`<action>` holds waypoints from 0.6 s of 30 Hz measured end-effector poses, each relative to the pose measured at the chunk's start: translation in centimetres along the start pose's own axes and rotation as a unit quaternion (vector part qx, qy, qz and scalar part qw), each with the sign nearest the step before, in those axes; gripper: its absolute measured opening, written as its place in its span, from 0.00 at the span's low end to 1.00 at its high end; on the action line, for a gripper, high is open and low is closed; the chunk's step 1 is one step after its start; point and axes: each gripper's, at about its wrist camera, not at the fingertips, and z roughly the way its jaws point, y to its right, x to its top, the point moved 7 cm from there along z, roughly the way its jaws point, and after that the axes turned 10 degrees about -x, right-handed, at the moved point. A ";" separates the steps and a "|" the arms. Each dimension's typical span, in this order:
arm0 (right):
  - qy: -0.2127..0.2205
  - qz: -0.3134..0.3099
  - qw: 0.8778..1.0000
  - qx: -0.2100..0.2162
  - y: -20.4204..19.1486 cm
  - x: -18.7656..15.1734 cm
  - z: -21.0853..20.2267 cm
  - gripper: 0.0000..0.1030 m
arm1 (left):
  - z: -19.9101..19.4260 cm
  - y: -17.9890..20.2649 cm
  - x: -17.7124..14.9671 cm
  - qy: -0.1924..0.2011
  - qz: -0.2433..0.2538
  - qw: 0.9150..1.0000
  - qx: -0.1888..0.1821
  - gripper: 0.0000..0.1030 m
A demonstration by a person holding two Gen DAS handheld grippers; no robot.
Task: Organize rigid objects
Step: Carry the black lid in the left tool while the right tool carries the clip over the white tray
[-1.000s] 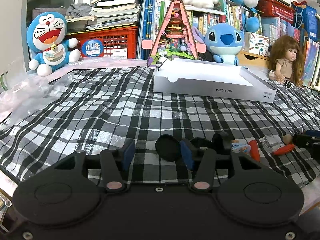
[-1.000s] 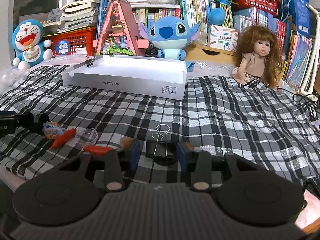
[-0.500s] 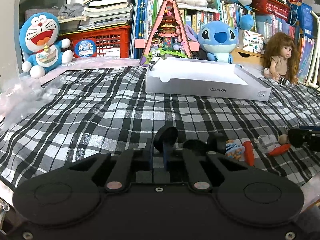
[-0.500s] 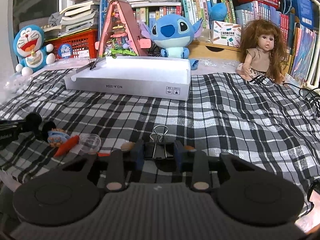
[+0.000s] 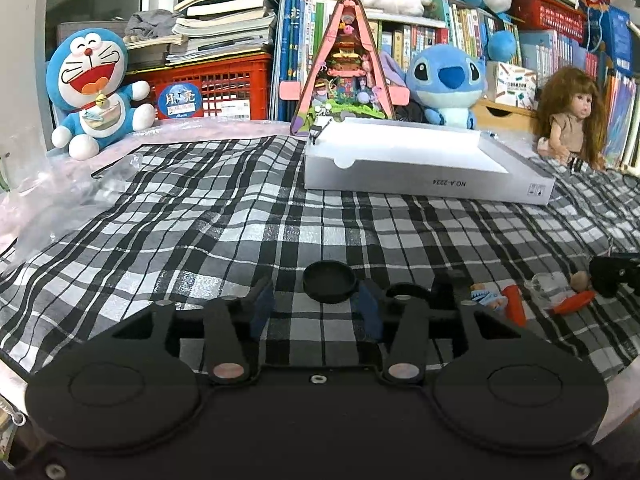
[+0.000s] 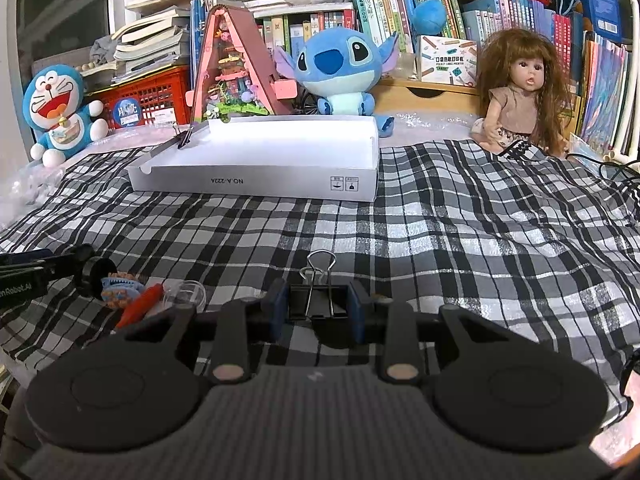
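Observation:
A black round cap [image 5: 329, 286] lies flat on the checked cloth, just ahead of my left gripper [image 5: 315, 305]. Its jaws are opening, and the blue pads [image 5: 262, 308] stand clear of the cap on both sides. My right gripper [image 6: 317, 306] is shut on a black binder clip [image 6: 318, 300], whose wire handles stick up toward the far side. A white shallow box [image 6: 256, 172] lies open at the back of the cloth, with another binder clip [image 6: 184, 138] on its left rim. The same box [image 5: 424, 172] shows in the left wrist view.
Small items lie between the grippers: a blue toy [image 6: 120, 290], an orange piece [image 6: 140, 306], a clear capsule [image 6: 186, 294], a black ring [image 5: 404, 292]. Plush toys, a doll [image 6: 520, 92], a red crate and books line the back. Crinkled plastic [image 5: 48, 200] lies at left.
My left gripper shut on the black cap and tipped it upright, then opened again, and the cap lies flat. My right gripper closed on the binder clip and keeps hold of it.

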 end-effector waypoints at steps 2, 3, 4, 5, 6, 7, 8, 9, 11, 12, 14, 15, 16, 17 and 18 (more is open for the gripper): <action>0.000 0.000 1.000 0.001 -0.1 0.0 0.0 0.36 | 0.4 0.2 -0.1 -0.001 0.007 1.000 0.002 0.47; 0.000 0.000 1.000 0.001 -0.1 0.0 0.0 0.36 | 0.6 0.3 0.0 0.001 0.009 1.000 0.004 0.47; 0.000 0.000 1.000 0.001 -0.1 0.0 0.1 0.36 | 0.8 0.3 0.0 0.002 0.010 1.000 0.005 0.47; 0.000 0.000 1.000 0.001 -0.1 0.0 0.1 0.36 | 1.0 0.3 0.0 0.003 0.010 1.000 0.005 0.42; 0.000 0.000 1.000 0.001 -0.1 0.0 0.1 0.36 | 1.3 0.4 0.1 0.001 0.009 1.000 0.005 0.27; 0.000 0.001 1.000 0.001 -0.1 0.0 0.1 0.36 | 1.4 0.3 0.1 0.002 0.007 1.000 0.006 0.28; 0.000 0.001 1.000 0.001 -0.2 0.0 0.1 0.36 | 1.5 0.3 0.3 0.002 0.005 1.000 0.007 0.28; 0.000 0.001 1.000 0.001 -0.1 0.0 0.1 0.36 | 1.5 0.3 0.5 0.000 0.001 1.000 0.004 0.28; -0.001 0.002 1.000 0.000 -0.3 0.2 0.1 0.36 | 1.4 0.4 1.1 0.002 -0.003 1.000 -0.007 0.28; -0.002 0.004 1.000 0.001 -0.4 0.3 0.1 0.36 | 1.3 0.4 1.6 0.006 0.001 1.000 -0.008 0.28; -0.004 0.011 1.000 0.003 -0.3 0.7 0.2 0.36 | 1.0 0.6 2.5 0.012 0.010 1.000 -0.010 0.28; -0.005 0.016 1.000 0.004 -0.3 0.9 0.2 0.36 | 0.9 0.7 3.1 0.013 0.012 1.000 -0.013 0.28; -0.007 0.021 1.000 0.006 -0.2 1.2 0.3 0.36 | 0.9 0.7 3.6 0.012 0.010 1.000 -0.017 0.28; -0.009 0.026 1.000 0.008 -0.1 1.4 0.4 0.36 | 0.9 0.7 4.1 0.010 0.004 1.000 -0.022 0.28; -0.011 0.030 0.999 0.009 0.0 1.7 0.4 0.36 | 1.0 0.7 4.6 0.006 -0.004 1.000 -0.029 0.28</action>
